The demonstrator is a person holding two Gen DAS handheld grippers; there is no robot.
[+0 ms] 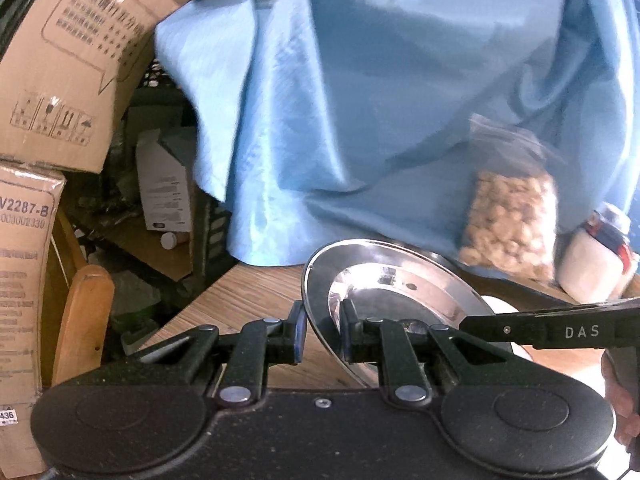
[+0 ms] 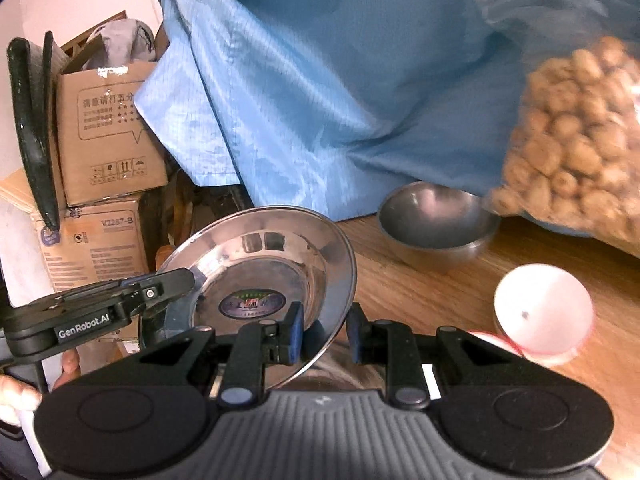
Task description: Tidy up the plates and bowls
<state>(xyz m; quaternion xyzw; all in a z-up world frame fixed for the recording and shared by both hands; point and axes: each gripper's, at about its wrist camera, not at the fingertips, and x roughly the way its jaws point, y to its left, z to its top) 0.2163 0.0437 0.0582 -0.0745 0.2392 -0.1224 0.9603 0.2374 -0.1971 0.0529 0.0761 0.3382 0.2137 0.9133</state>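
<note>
The steel plate (image 2: 256,280) is held tilted above the wooden worktop (image 2: 440,292). The left hand-held gripper (image 1: 323,334) and the right hand-held gripper (image 2: 326,334) each pinch its rim on opposite sides. A steel bowl (image 2: 436,220) stands on the worktop near a white lid (image 2: 544,312).

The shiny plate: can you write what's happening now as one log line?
steel plate lifted off table | left tongs clamp rim | right tongs clamp opposite rim | bowl on table
</note>
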